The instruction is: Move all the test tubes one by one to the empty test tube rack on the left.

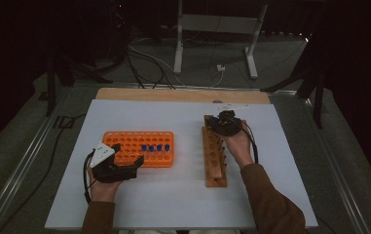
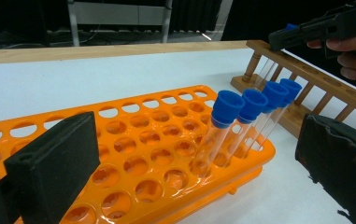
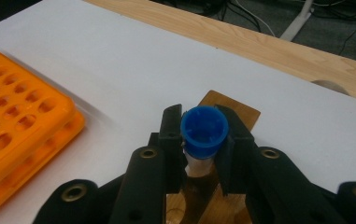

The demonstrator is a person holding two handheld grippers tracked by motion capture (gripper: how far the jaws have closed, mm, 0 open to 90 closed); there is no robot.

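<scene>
Over the far end of the wooden rack (image 1: 215,156): right tongs (image 3: 204,135) pinching a blue-capped test tube (image 3: 204,129) just under its cap, upright, tube body pointing down at the rack's end holes, most likely so it can drop straight into a hole without snagging. Gripped high by the cap, leaving the glass free to enter the hole. Whether the tube's tip is already inside a hole: cannot tell.

On the white bench (image 1: 183,195), at the near left corner of the orange rack (image 1: 139,148): left tongs (image 1: 124,165) spread wide, holding nothing, jaws either side of the rack's edge, probably waiting for the next pick or ready to steady the tray. Four more capped tubes (image 2: 252,105) standing in a row in the orange rack, leaning slightly, close together toward the wooden rack's side, a short carry across.
</scene>
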